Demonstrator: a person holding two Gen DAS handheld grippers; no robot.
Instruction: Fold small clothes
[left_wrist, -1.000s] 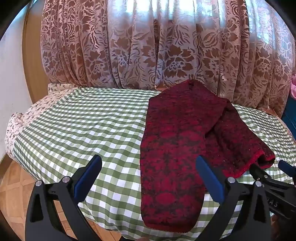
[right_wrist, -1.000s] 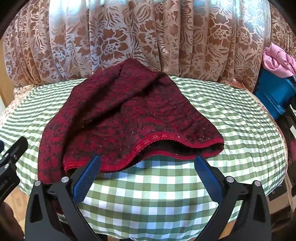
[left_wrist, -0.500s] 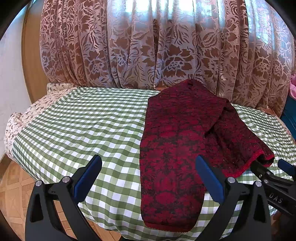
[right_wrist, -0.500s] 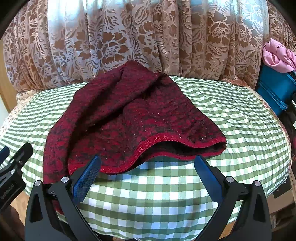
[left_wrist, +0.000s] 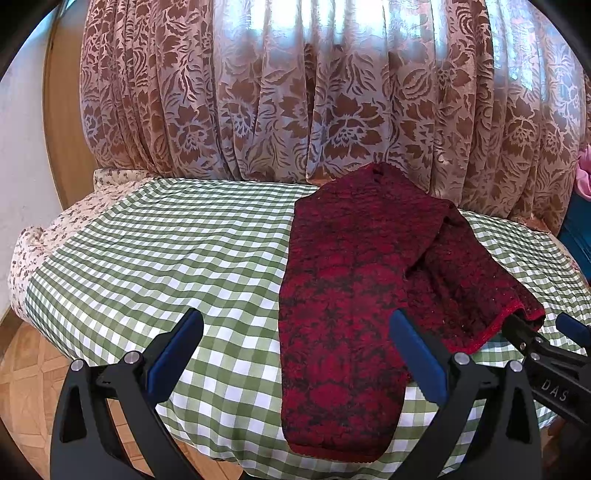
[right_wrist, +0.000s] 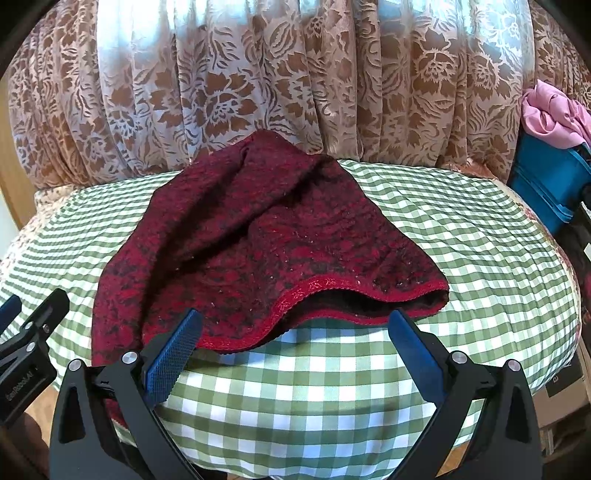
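A dark red patterned knit garment (left_wrist: 354, 295) lies on the green checked tablecloth (left_wrist: 166, 258), one long part reaching the near table edge, a second part spread to the right with a red trimmed hem. It also shows in the right wrist view (right_wrist: 258, 251), its hem lifted open. My left gripper (left_wrist: 295, 354) is open and empty, just before the near end of the long part. My right gripper (right_wrist: 291, 350) is open and empty, close in front of the hem. The right gripper shows at the left view's right edge (left_wrist: 546, 343).
A brown floral curtain (left_wrist: 314, 92) hangs behind the table. A blue bin (right_wrist: 546, 184) with pink cloth (right_wrist: 554, 110) stands at the right. The left gripper's body shows at the right wrist view's left edge (right_wrist: 26, 339). Wooden floor (left_wrist: 22, 387) lies below left.
Both grippers have drawn back and up a little from the table; the garment sits slightly farther away in both views. Both stay open. The garment has not moved.
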